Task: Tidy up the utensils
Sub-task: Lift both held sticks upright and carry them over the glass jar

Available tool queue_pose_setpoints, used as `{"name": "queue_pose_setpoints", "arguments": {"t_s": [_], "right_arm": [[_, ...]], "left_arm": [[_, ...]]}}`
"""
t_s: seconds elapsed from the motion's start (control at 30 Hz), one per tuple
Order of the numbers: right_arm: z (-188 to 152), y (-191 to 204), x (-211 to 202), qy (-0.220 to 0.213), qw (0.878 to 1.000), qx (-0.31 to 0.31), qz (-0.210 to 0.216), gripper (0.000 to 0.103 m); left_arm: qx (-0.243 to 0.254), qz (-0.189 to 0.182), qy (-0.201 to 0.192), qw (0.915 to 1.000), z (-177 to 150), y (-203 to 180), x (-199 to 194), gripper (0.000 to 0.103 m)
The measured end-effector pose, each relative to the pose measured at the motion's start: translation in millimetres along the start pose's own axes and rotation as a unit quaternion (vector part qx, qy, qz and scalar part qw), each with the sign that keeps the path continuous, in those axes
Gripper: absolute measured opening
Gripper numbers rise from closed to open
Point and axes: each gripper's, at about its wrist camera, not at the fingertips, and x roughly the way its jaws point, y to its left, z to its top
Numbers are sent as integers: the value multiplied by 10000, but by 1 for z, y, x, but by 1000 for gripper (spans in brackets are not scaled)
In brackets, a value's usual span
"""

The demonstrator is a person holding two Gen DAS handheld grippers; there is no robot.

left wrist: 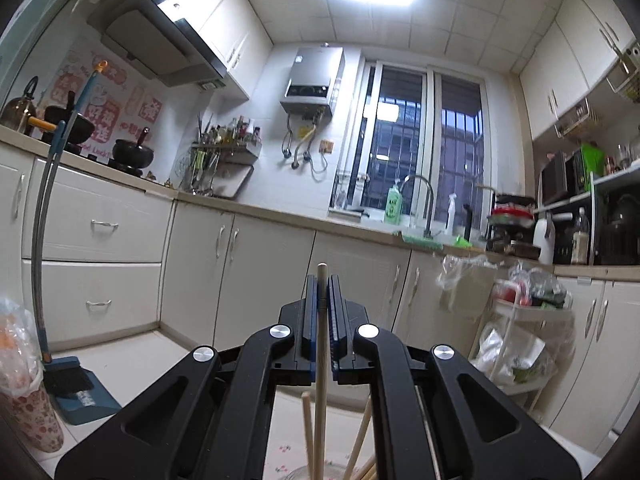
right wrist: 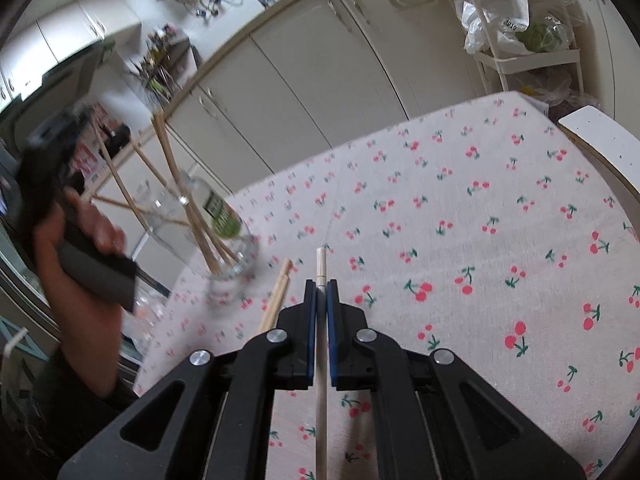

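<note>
On the cherry-print table, the glass jar of chopsticks should be approached vertically, since the left hand-held gripper and right hand-held gripper each clench one chopstick.

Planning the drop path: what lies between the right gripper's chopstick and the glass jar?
In the right wrist view, loose chopsticks lie on the tablecloth between the held chopstick and glass jar.

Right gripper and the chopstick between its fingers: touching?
Touching. The right wrist view shows the right gripper with both fingers closed against the chopstick, no gap either side.
</note>
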Motion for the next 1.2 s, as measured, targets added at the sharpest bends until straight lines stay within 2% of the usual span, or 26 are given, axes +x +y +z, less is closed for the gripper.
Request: {"name": "queue_pose_setpoints", "arguments": {"t_s": [0.23, 0.5, 0.57, 0.77, 0.9, 1.2], "right_arm": [[14, 15, -25, -646, 9974, -49, 314, 6], [21, 25, -32, -790, 9956, -88, 503, 6], [20, 25, -31, -771, 9957, -76, 505, 6], [19, 22, -31, -744, 9957, -10, 552, 6], [18, 20, -31, -736, 9955, 28, 594, 6], [18, 21, -32, -778, 9950, 10, 628, 6]], "left_arm": [[46, -74, 382, 9992, -12, 15, 1, 5], [-278, -64, 671, 9973, -6, 38, 6, 5], [-381, -66, 656, 9971, -1, 40, 6, 5], [-775, -186, 243, 9965, 30, 35, 4, 5], [-671, -269, -7, 9974, 42, 25, 0, 5], [-327, -171, 253, 9990, 12, 17, 11, 5]]}}
